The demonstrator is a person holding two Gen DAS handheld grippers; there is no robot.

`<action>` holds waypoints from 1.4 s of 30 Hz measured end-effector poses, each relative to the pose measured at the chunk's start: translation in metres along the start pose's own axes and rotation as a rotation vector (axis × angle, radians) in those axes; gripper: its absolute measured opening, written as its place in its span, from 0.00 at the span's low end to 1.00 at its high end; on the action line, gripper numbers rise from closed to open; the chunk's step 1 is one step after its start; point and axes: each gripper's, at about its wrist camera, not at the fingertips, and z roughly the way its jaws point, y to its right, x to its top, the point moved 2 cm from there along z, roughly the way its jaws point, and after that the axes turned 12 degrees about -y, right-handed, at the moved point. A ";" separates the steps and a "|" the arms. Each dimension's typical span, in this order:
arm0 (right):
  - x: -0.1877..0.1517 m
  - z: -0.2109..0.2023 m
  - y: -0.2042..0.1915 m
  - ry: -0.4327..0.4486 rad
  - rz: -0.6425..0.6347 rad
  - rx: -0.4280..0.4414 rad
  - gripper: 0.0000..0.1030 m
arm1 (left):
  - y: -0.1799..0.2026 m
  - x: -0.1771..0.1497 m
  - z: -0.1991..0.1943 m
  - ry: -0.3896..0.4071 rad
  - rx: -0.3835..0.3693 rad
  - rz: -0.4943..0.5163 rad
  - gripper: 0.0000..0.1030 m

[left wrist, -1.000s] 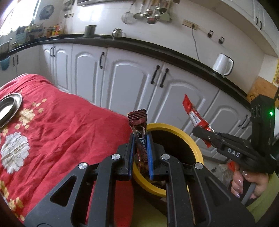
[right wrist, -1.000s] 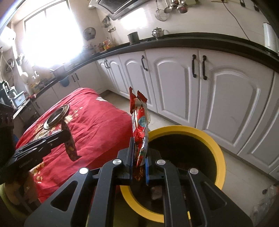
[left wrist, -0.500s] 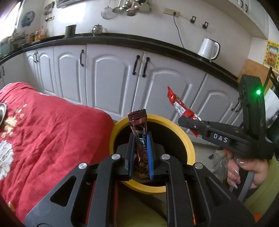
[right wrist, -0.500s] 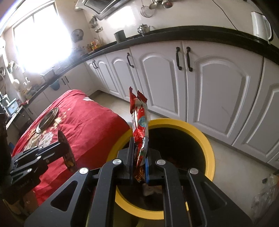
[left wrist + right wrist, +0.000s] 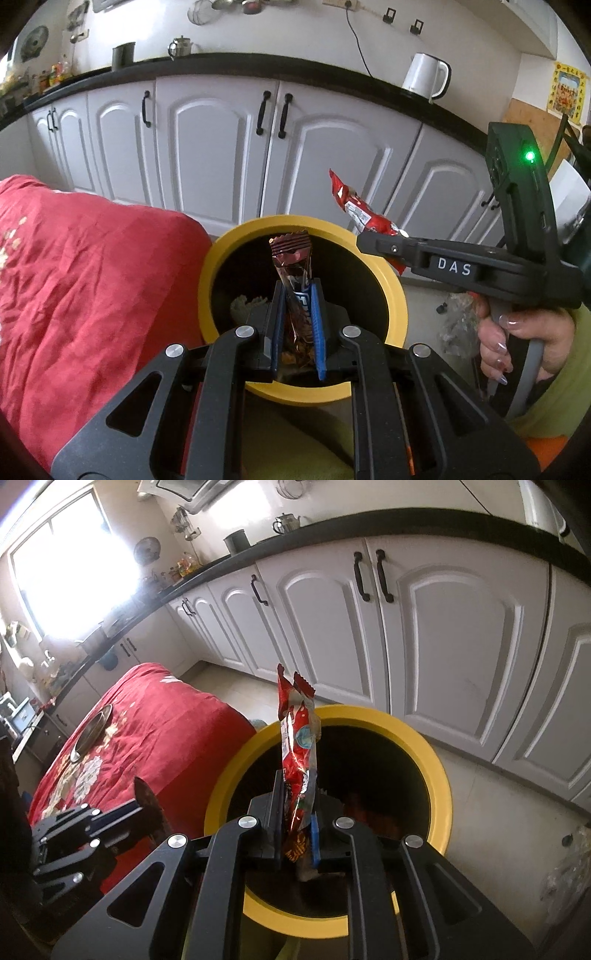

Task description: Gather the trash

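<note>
A yellow-rimmed trash bin with a dark inside stands on the floor beside the red-covered table. My left gripper is shut on a brown snack wrapper, held upright over the bin's mouth. My right gripper holds a red snack wrapper upright over the bin; its jaws are opening, with the wrapper still between the pads. In the left wrist view the right gripper reaches in from the right with the red wrapper above the rim. Some trash lies inside the bin.
The table's red floral cloth lies left of the bin, with a steel plate on it. White cabinets stand behind, under a black counter with a kettle. A crumpled plastic bag lies on the floor right of the bin.
Both grippers have come down and forward over the bin, which now sits larger and more centred in each view. The wrappers stay between the pads.
</note>
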 end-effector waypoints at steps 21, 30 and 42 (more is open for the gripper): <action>0.000 0.001 0.028 0.024 0.124 -0.004 0.44 | -0.031 0.010 0.021 -0.035 0.043 -0.083 0.74; 0.003 -0.018 -0.009 0.095 0.057 -0.038 0.80 | -0.064 0.006 -0.025 0.039 0.101 -0.184 0.89; -0.023 -0.048 -0.105 0.189 -0.088 -0.019 0.94 | -0.102 -0.022 -0.105 0.158 0.254 -0.278 0.89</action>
